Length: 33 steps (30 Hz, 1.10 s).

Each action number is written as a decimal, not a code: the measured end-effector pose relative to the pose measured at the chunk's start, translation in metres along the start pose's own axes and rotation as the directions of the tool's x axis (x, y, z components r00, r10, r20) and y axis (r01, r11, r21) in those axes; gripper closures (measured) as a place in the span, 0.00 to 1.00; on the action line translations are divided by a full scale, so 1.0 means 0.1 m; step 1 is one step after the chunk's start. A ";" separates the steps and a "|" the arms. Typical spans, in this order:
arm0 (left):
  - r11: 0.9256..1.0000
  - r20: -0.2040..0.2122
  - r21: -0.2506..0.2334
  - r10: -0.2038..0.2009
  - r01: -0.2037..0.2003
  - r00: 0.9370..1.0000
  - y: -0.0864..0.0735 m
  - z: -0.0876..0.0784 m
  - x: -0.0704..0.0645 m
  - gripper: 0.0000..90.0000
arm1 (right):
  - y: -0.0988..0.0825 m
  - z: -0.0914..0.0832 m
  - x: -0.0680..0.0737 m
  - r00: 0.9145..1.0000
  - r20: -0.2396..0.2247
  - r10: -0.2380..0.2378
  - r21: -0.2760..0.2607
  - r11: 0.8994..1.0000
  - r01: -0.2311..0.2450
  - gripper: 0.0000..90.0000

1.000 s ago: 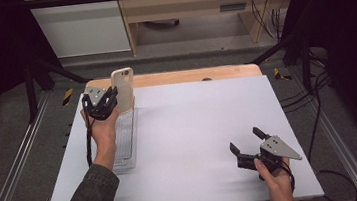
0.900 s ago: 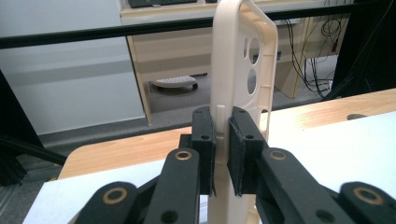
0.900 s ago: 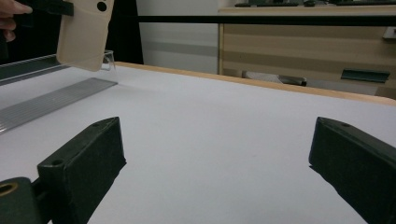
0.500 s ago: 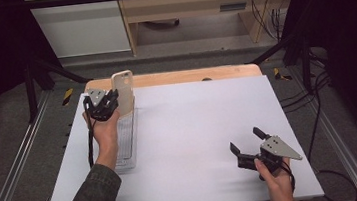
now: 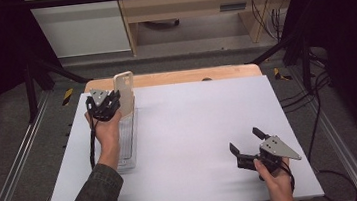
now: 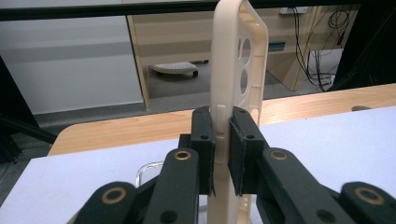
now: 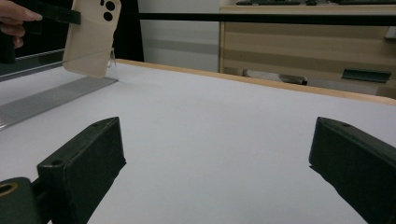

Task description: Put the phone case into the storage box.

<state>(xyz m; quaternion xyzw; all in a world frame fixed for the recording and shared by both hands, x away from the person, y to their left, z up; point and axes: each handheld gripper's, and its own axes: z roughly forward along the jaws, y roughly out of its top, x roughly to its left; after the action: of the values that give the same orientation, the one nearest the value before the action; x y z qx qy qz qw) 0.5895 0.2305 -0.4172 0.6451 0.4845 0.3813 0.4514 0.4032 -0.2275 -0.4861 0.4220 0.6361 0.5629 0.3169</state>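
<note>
A beige phone case [image 5: 125,92] with camera cut-outs stands upright at the far left of the white table [image 5: 199,128]. My left gripper [image 5: 114,101] is shut on it. In the left gripper view both pads press the case [image 6: 236,60] along one long edge, with my left gripper [image 6: 222,140] below its cut-outs. The case hangs over the far end of a clear plastic tray [image 5: 128,143]. Whether its bottom edge touches the tray is hidden. My right gripper [image 5: 245,140] rests near the front right of the table, open with nothing between its jaws. The right gripper view has the case [image 7: 91,37] far off at the left, beyond my right gripper [image 7: 215,163].
A wooden strip [image 5: 189,75] runs along the table's far edge. Metal rails [image 5: 17,167] flank the table on both sides. Cables [image 5: 312,96] hang at the right. The long clear tray [image 7: 46,98] lies along the left side.
The left gripper and the phone case have sunk slightly toward the tray. The right gripper has stayed where it was.
</note>
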 end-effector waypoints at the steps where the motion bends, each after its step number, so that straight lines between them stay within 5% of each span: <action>1: 1.000 0.000 0.000 -0.002 0.002 1.000 0.00 0.00 0.00 0.90 | 0.00 0.00 0.00 1.000 0.000 -0.003 -0.002 1.000 0.003 0.04; 33: 0.999 -0.003 0.018 -0.039 0.039 0.999 -0.06 0.02 0.04 0.89 | -0.01 0.01 0.01 1.000 -0.004 -0.002 0.010 1.000 0.002 0.03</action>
<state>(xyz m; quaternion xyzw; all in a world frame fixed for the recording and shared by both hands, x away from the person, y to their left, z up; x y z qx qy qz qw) 0.5909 0.2343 -0.4229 0.6392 0.5009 0.3690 0.4521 0.4033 -0.2264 -0.4867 0.4218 0.6399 0.5603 0.3141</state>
